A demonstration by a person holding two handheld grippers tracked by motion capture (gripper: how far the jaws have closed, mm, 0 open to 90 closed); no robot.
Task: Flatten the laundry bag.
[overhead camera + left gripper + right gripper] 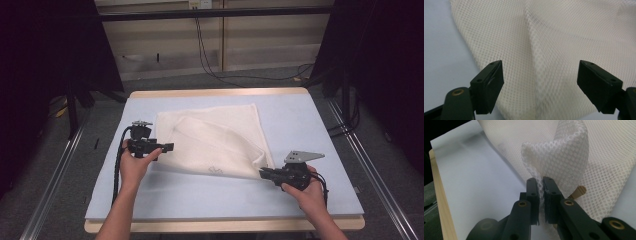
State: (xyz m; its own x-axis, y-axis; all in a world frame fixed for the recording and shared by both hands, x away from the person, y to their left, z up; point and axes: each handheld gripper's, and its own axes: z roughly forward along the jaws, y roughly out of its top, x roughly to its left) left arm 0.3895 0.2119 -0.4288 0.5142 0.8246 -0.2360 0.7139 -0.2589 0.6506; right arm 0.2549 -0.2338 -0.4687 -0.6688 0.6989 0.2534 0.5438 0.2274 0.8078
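High view showed a desk (320, 130) covered by a pale blue mat, with a white mesh cloth (215, 137) spread over its middle. The cloth lay mostly flat, with a soft fold running across it and a small grey mark near its front edge. A person's forearms came in from the bottom. The left hand (132, 167) held the left gripper (167, 147) at the cloth's left edge, its jaws pointing toward the fabric. The right hand (310, 192) held the right gripper (264, 173) at the cloth's near right corner, a grey three-cornered plate on top of it.

Left gripper view had the left gripper (540, 82) with its two black jaws wide apart and nothing between them. The mesh cloth (564, 37) lay just beyond and beneath them, its weave and a raised crease plain to see, with the blue mat at the left.

Right gripper view had the right gripper (541, 195) with its jaws pressed almost together on a pinch of the mesh cloth (564, 152). The caught corner stood up above the jaws in a curled peak, lifted off the mat, while the rest of the fabric ran away to the right. The desk's (439, 195) wooden edge showed at the left beside the blue mat.
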